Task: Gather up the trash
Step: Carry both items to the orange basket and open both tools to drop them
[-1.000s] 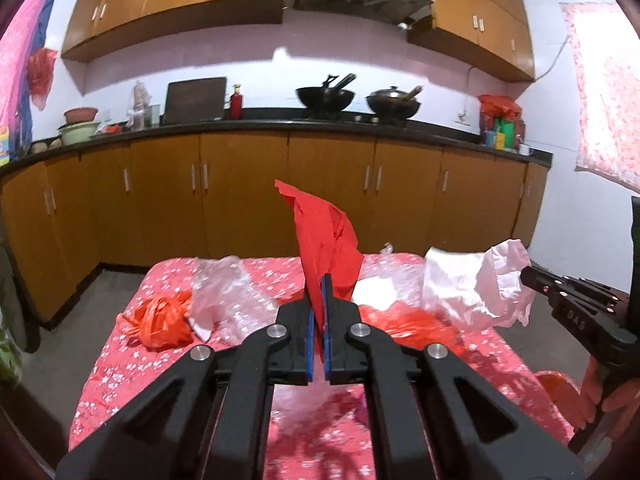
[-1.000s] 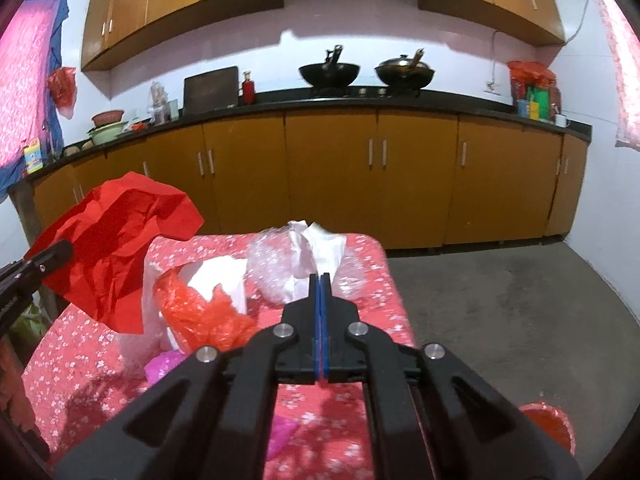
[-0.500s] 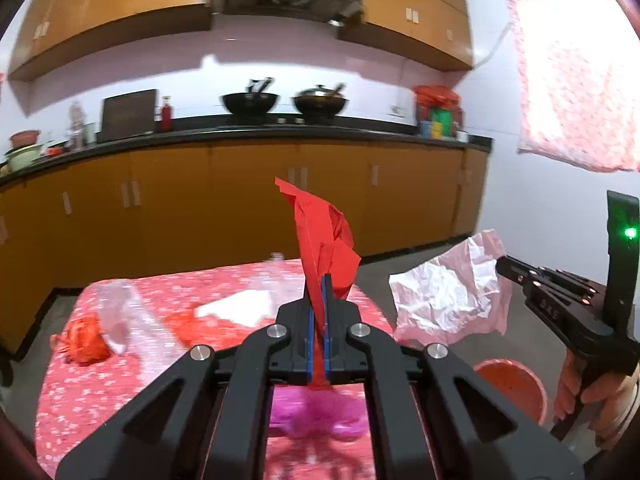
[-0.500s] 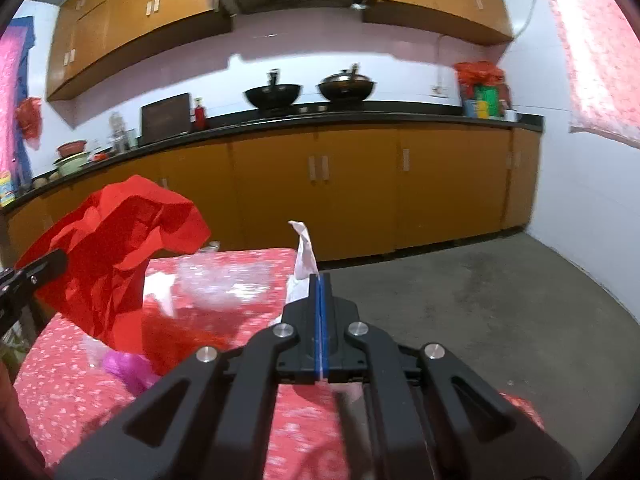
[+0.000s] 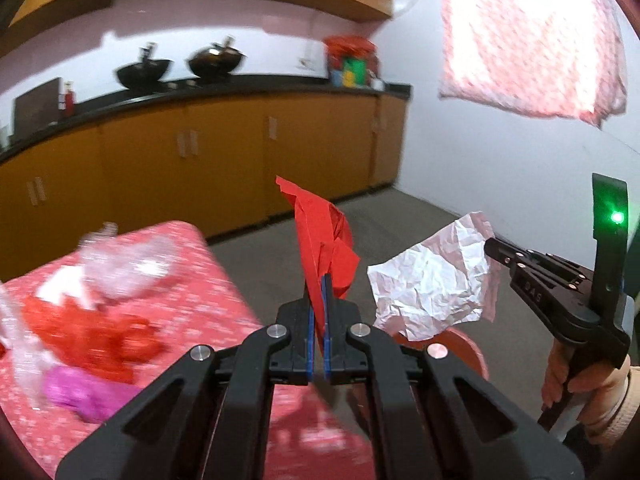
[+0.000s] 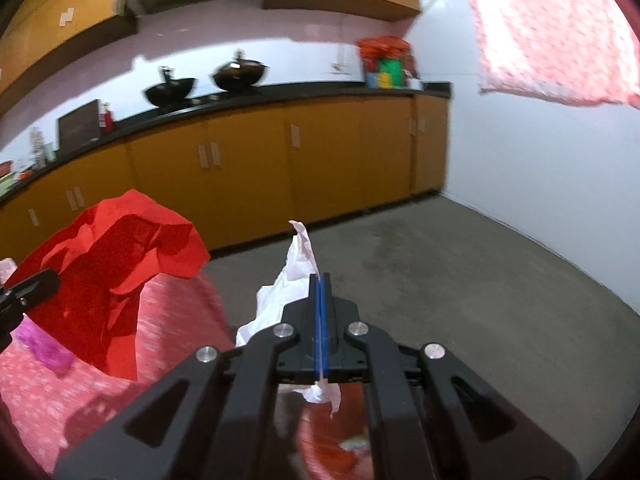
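Observation:
My left gripper (image 5: 319,280) is shut on a crumpled red paper (image 5: 326,236), held up past the right edge of the table (image 5: 224,304). The same red paper (image 6: 112,264) shows at the left of the right wrist view. My right gripper (image 6: 321,280) is shut on a crumpled white paper (image 6: 298,268); the left wrist view shows that white paper (image 5: 436,284) hanging from the right gripper (image 5: 496,248) above a red bin (image 5: 464,350). The red bin (image 6: 336,436) lies just below the right gripper.
On the red flowered tablecloth lie clear plastic (image 5: 128,264), an orange-red bag (image 5: 92,336) and a pink-purple wrapper (image 5: 80,392). Orange kitchen cabinets (image 5: 200,176) run along the back. Grey floor (image 6: 460,288) lies to the right, bounded by a white wall (image 6: 540,160).
Both grippers have swung to the right, off the table toward the red bin, each carrying its paper. The table has slid to the left in both views.

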{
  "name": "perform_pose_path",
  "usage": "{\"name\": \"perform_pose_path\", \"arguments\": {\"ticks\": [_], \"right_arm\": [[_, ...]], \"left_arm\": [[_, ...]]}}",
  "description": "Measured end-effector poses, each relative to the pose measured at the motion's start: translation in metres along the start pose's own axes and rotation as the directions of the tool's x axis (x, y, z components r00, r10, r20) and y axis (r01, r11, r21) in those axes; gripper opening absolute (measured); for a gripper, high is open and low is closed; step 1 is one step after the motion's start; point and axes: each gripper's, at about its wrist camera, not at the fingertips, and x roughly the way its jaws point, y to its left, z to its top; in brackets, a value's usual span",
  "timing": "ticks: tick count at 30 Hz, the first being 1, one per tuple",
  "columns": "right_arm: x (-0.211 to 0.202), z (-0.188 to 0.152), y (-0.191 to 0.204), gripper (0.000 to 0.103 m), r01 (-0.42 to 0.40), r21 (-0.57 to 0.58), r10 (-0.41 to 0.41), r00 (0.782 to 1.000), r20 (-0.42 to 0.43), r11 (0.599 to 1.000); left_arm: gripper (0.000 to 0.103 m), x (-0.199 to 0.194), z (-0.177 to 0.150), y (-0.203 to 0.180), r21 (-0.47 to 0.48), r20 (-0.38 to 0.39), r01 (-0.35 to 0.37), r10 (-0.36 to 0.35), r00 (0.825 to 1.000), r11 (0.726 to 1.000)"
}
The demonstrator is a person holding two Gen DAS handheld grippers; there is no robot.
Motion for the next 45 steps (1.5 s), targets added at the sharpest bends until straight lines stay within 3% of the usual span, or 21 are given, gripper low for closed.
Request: {"name": "perform_pose_path", "arguments": {"ticks": [8,17,33,45], "right_arm": [[0.020,-0.044,-0.067,0.002,0.104,0.039,-0.100,0.991,-0.092,0.994],[0.049,-0.094,-0.098,0.002,0.110,0.043,-0.099,0.974,-0.204,0.993],[0.083,-0.121,-0.117,0.002,0.063,0.092,-0.034,0.958,-0.285,0.994],[0.100,-0.116,-0.111,0.004,-0.010,0.111,0.044,0.948,-0.314,0.994]], "left_arm": [[0.002,0.051,-0.020,-0.078,0.063,-0.120,0.117,-0.109,0.987,0.991],[0.002,0.099,-0.051,-0.121,0.083,-0.273,0.135,-0.108,0.956,0.987],[0.003,0.150,-0.081,-0.147,0.098,-0.424,0.136,-0.082,0.902,0.986],[0.003,0.164,-0.091,-0.150,0.089,-0.460,0.125,-0.071,0.885,0.988]]}}
